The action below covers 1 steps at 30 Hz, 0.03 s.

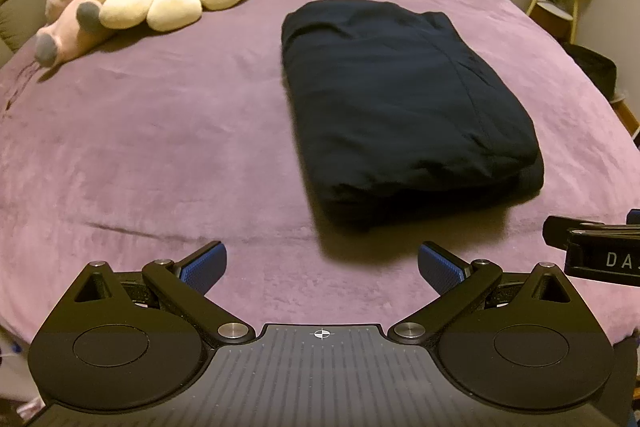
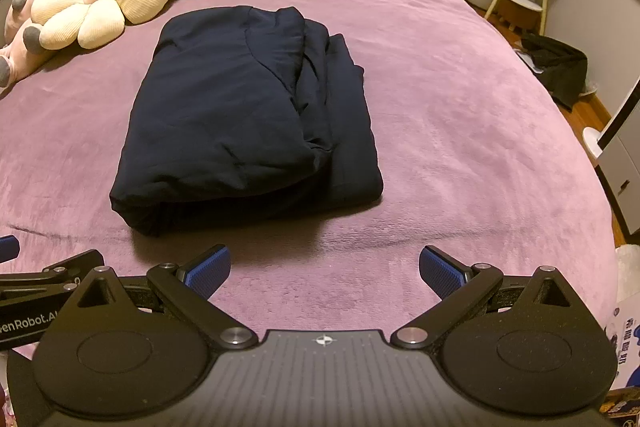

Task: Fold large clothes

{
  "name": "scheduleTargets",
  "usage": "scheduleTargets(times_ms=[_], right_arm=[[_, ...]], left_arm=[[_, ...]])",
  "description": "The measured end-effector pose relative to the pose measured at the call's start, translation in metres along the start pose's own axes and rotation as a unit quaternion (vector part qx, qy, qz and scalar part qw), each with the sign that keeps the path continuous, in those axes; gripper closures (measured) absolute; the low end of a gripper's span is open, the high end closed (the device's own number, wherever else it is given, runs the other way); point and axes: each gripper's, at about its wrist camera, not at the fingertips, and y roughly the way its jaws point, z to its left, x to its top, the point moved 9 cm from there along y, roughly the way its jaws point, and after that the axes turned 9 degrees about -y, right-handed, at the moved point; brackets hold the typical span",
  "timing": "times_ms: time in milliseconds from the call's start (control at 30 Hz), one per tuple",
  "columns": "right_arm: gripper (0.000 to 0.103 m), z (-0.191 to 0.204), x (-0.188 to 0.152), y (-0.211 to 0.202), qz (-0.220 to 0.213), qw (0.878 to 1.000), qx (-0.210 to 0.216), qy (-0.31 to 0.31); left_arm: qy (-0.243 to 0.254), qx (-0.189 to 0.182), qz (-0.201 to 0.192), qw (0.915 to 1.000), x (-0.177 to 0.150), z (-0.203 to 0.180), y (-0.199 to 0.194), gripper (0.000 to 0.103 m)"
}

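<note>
Navy garment (image 2: pixel 240 99), mauve blanket (image 2: pixel 460 147), cream flower plush (image 2: pixel 100 3), blue gripper pads (image 2: pixel 208 269)

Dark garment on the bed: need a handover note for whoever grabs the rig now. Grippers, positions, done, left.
Left gripper: open, empty, above the near edge of the bed.
Right gripper: open, empty, beside the left one, also short of the garment.
Dark garment: lies folded in a compact stack mid-bed, untouched by either gripper. Layers on its right side sit slightly uneven.
Plush toys are at the far left, clear of it.
Done: folding looks complete.
Left: possibly square up the right-side layers; otherwise nothing visible.
</note>
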Motion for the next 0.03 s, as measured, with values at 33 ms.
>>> scheduleTargets(times_ms=[33], right_arm=[[0.002,0.0004,0.0000,-0.0002,0.000,1.000,0.000,0.000]], left_arm=[[0.000,0.001,0.000,1.0000,0.0000,-0.0002,0.0001,0.000]])
